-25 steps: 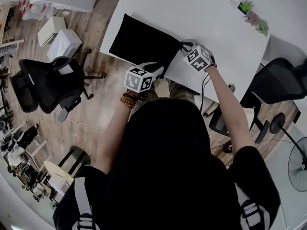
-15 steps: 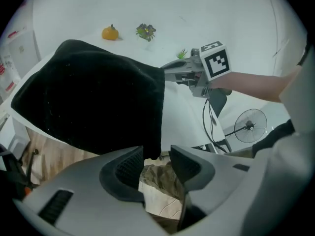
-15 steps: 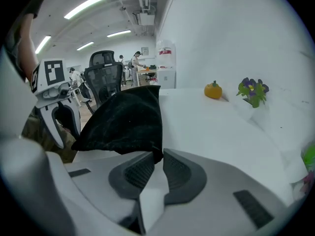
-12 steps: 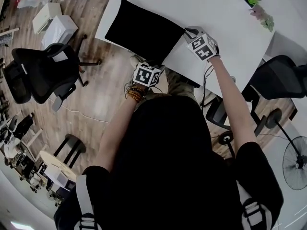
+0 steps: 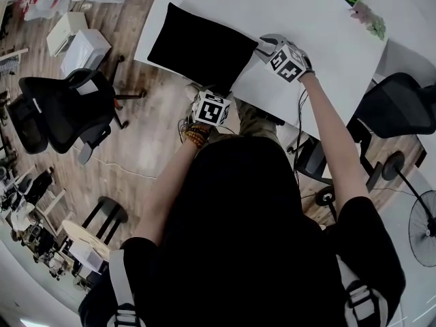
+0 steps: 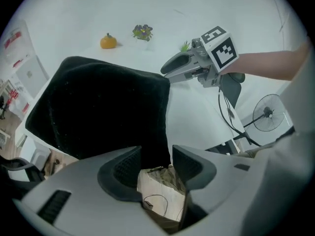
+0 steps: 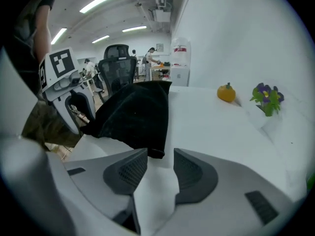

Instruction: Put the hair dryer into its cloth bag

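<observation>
Black, matte cloth makes up the bag (image 5: pixel 201 46), which is laid in the upper centre of the head view on the white table (image 5: pixel 320 26). It is seen softly puffed, with a stitched hem, and its lower corner reaches the table's near edge. The left gripper (image 6: pixel 156 154) is held at that corner with its jaws opening. The hem stands between them, but neither pad is pressed on it. The right gripper (image 7: pixel 160 156) is held at the bag's right corner, its jaws opening over bare table, the corner just ahead of them.
</observation>
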### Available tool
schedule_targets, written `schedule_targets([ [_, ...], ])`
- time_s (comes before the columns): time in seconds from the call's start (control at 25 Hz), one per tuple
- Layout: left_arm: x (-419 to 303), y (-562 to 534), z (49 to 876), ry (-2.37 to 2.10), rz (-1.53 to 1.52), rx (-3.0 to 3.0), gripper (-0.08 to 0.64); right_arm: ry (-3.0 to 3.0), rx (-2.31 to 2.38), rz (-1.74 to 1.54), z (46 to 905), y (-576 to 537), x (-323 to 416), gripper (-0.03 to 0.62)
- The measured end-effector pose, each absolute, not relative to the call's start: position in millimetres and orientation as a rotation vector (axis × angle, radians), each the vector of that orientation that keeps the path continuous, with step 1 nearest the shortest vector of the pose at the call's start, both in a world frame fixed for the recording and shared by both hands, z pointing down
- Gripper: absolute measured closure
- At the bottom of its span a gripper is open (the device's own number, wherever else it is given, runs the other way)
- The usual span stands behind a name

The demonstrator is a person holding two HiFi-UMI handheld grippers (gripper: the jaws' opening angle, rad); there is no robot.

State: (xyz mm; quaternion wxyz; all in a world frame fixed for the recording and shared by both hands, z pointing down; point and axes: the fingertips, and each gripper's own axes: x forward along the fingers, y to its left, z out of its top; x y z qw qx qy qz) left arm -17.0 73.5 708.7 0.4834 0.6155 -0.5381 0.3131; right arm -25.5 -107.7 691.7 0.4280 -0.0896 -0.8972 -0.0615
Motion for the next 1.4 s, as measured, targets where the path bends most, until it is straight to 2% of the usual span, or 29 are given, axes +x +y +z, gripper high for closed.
schedule_targets([
  [0.08,-19.9,71.5,714.4,-1.304,0.776,1.490,0.363,-2.186,-0.258,-0.196,702.7,-104.5,-29.9,0.428],
  [0.16,-21.4,70.1,716.6,-1.292,0.782,1.491,0.391,-2.155,-0.279,-0.212,708.7,-102.0,-35.5,0.447],
  [0.24,-22.0,70.9,715.5,-1.272,0.764,1.486,0.421,-2.154,-0.302,-0.202,708.5,-99.2,-38.5,0.494],
  [0.28,-22.5,71.6,713.7,-1.263,0.749,1.484,0.488,-2.164,-0.304,-0.188,706.6,-98.5,-39.2,0.515],
  [0.36,-24.5,71.2,707.8,-1.254,0.714,1.500,0.509,-2.188,-0.299,-0.144,700.5,-98.2,-39.2,0.543],
  [0.96,-108.3,-5.0,549.9,-1.491,0.224,1.742,0.520,-2.486,-0.071,0.448,582.5,-105.3,-9.7,0.555],
  [1.4,-143.1,-34.1,478.5,-1.463,0.121,1.885,0.525,-2.704,0.161,0.679,461.7,-98.8,10.7,0.555],
])
